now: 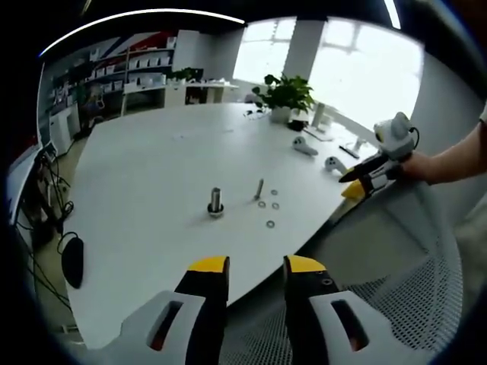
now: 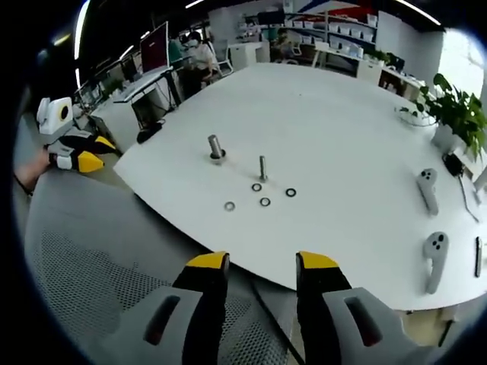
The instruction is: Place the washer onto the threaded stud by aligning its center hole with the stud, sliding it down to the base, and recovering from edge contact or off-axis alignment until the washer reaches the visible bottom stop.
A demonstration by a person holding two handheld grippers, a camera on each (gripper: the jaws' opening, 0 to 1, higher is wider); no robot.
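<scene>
- Near the desk edge closest to us, four washers lie flat around the thin threaded stud, with a thicker stud just beside them.
- We judge the washers light, stiff, thin and slippery; pinching across the rim, perhaps after sliding one to the desk edge, looks safest.
- Our left gripper and right gripper both hang spread and empty, off the desk.
</scene>
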